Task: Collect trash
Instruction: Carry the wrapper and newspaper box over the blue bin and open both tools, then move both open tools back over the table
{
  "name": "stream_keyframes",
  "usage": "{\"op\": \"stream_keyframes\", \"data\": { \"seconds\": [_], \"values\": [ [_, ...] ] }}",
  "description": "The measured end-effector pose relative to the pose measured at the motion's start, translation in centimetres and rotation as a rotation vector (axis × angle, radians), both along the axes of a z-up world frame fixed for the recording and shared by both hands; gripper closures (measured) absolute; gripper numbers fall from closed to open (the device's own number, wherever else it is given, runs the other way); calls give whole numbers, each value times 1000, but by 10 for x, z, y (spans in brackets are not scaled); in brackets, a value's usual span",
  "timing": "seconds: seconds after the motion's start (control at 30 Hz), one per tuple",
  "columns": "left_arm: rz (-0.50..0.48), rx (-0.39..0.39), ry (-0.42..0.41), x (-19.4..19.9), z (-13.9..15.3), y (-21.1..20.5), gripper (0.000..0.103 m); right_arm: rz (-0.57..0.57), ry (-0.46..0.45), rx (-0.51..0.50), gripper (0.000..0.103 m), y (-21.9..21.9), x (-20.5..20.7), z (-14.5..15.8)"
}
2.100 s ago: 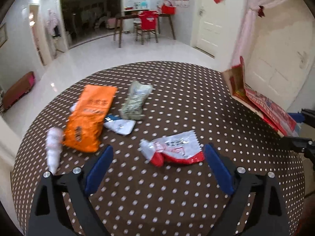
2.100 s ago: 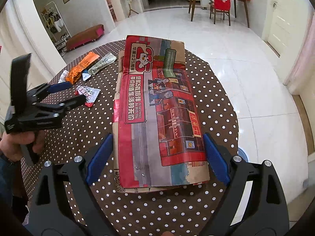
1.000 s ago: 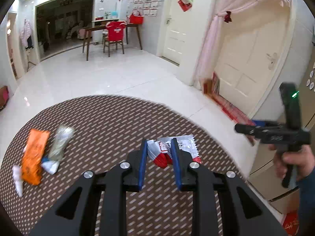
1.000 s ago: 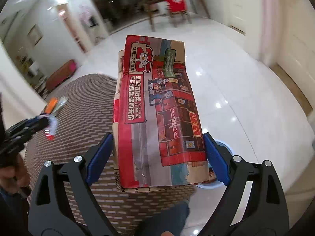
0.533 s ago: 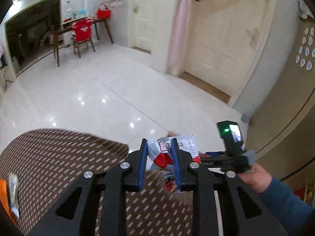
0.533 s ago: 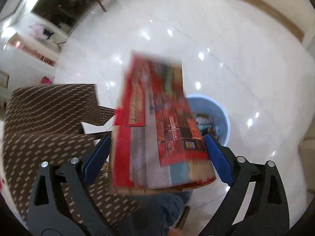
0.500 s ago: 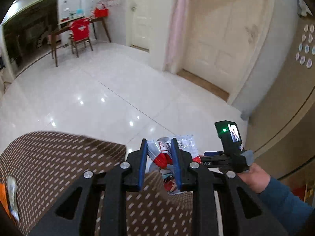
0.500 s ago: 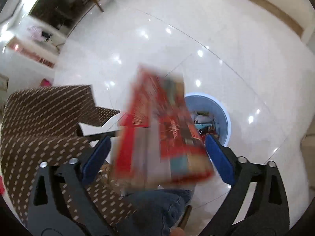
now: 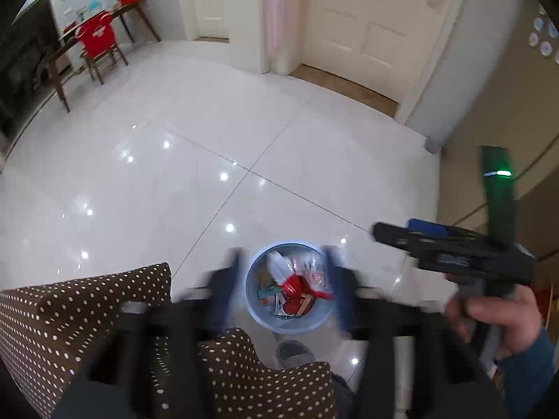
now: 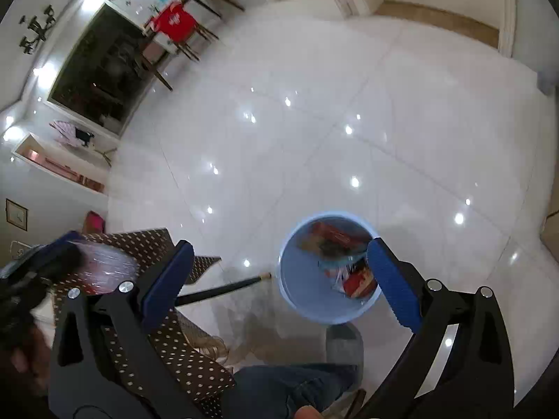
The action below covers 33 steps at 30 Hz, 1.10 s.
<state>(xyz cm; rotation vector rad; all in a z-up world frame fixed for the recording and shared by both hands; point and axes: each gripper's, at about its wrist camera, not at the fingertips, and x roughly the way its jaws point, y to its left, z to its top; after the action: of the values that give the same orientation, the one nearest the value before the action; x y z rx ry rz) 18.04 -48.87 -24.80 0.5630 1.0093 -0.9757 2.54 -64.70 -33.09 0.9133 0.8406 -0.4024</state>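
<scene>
Both grippers are hanging above a round light-blue plastic waste bin [image 9: 290, 324] that is standing on the glossy white tiled floor [image 9: 209, 160], just beside the edge of the round surface draped in a brown cloth with white polka dots [image 9: 70, 310]. In the left wrist view the left gripper [image 9: 284, 291] is pointing steeply down over the bin's mouth, and its blue-padded fingers [image 9: 227, 293] are smeared by motion as the jaws are opening; nothing is pinched between them, and the crumpled red-and-white snack wrapper [image 9: 300, 284] is showing through the gap, lying, as far as the blur allows, inside the bin on top of other packets and papers. In the right wrist view the right gripper [image 10: 279, 272] is standing with its blue fingers [image 10: 391, 279] spread wide apart and holding nothing; the bin is sitting between and slightly beyond them, and the red printed cardboard packaging [image 10: 332, 232] is lying inside it against the far wall, with more red and clear scraps lower down. The person's right hand [image 9: 496, 314], in a blue sleeve, is gripping the black handle of the right gripper at the right edge of the left wrist view. A grey slipper [image 9: 295, 352] and a leg in blue jeans [image 10: 290, 387] are showing just below the bin.
</scene>
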Motion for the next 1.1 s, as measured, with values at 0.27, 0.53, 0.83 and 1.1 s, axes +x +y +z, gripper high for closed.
{"op": "stream_keyframes", "data": {
  "seconds": [0.27, 0.53, 0.83, 1.1],
  "values": [
    [81, -45, -45, -2, 18, 17, 19, 1, -39, -61, 6, 5, -7, 33],
    [179, -153, -72, -10, 53, 61, 16, 39, -73, -121, 6, 36, -1, 64],
    [248, -270, -138, -36, 93, 116, 12, 130, -150, -250, 6, 88, 4, 132],
    [337, -352, -218, -49, 121, 184, 12, 251, -172, -340, 6, 147, 31, 171]
  ]
}}
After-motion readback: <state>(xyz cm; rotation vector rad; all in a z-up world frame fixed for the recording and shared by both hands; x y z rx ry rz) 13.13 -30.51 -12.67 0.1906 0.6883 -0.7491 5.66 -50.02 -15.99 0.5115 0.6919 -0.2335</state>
